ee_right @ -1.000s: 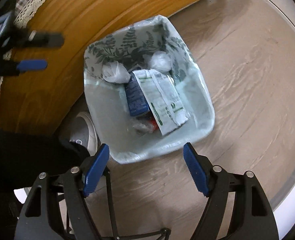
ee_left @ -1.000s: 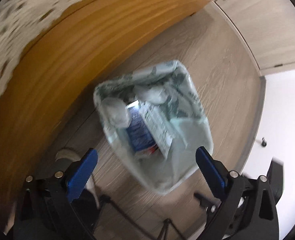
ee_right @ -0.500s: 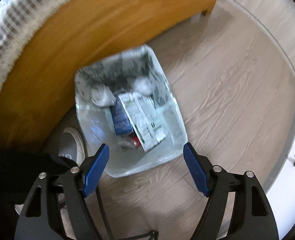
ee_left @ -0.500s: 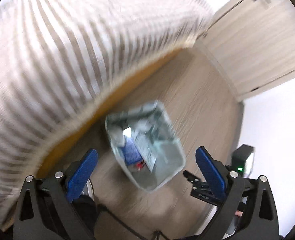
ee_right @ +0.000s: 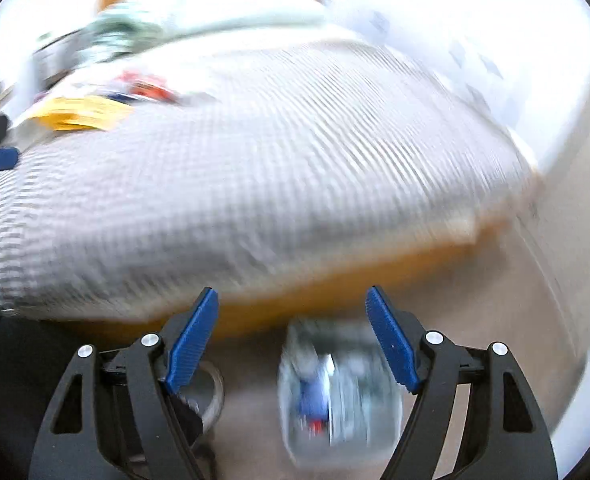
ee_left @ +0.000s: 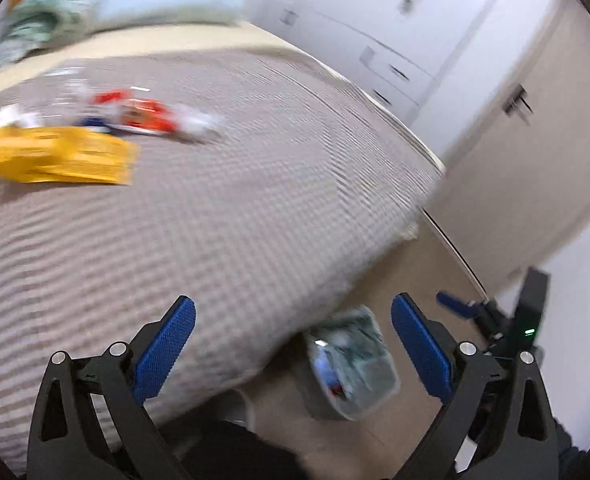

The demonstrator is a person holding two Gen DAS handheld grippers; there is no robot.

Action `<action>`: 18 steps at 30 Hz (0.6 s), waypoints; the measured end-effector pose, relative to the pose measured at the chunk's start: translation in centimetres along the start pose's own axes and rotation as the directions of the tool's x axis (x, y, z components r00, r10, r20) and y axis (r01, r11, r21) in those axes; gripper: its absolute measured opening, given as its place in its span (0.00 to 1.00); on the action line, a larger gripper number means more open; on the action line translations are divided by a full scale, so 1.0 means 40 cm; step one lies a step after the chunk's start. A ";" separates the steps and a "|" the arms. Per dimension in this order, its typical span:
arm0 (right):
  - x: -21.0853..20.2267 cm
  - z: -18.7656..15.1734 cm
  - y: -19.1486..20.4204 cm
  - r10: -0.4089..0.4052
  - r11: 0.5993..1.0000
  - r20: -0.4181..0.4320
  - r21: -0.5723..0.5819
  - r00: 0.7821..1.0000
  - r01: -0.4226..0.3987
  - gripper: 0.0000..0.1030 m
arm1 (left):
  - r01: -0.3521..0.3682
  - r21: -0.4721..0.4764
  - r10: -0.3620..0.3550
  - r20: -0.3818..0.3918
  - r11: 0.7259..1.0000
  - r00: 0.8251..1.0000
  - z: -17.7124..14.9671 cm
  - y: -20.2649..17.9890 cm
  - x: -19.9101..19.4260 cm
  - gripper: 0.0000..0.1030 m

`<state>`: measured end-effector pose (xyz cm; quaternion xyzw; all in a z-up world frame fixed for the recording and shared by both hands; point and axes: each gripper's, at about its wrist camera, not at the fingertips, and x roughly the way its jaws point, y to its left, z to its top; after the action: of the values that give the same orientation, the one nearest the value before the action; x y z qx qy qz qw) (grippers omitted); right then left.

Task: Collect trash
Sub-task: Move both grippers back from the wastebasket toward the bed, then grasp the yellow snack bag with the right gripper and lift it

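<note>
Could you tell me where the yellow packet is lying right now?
In the left wrist view, the yellow packet lies upper left on the bed, beside the red wrapper.

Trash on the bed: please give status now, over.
Left gripper open, empty. Right gripper open, empty. Yellow packet and red wrapper on bed; bin on floor. Path clear.

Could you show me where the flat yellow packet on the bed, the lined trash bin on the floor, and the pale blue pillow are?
Flat yellow packet (ee_left: 59, 156): left wrist view, middle of its face.
Lined trash bin (ee_left: 351, 364): left wrist view, on the contents inside its plastic liner.
Pale blue pillow (ee_left: 167, 6): left wrist view, middle of its top surface.
</note>
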<state>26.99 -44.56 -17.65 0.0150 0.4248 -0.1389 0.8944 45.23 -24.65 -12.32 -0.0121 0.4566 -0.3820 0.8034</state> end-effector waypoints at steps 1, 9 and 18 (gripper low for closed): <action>-0.001 0.034 0.045 0.024 0.999 0.031 -0.049 0.999 -0.022 0.71 | -0.030 -0.033 0.031 0.023 0.999 0.999 0.002 0.055 -0.034 0.93; 0.142 0.303 0.459 0.198 0.828 0.119 -0.551 0.973 -0.102 0.71 | -0.230 -0.346 0.288 0.124 0.910 0.950 -0.015 0.440 -0.258 0.93; 0.365 0.460 0.704 0.263 0.632 -0.017 -0.753 0.965 -0.186 0.54 | -0.264 -0.493 0.364 0.117 0.829 0.924 -0.060 0.631 -0.337 0.93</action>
<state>57.02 -23.60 -19.61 -0.3076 0.3963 0.1597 0.8502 54.72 2.43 -13.25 -0.1692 0.4451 -0.1191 0.8712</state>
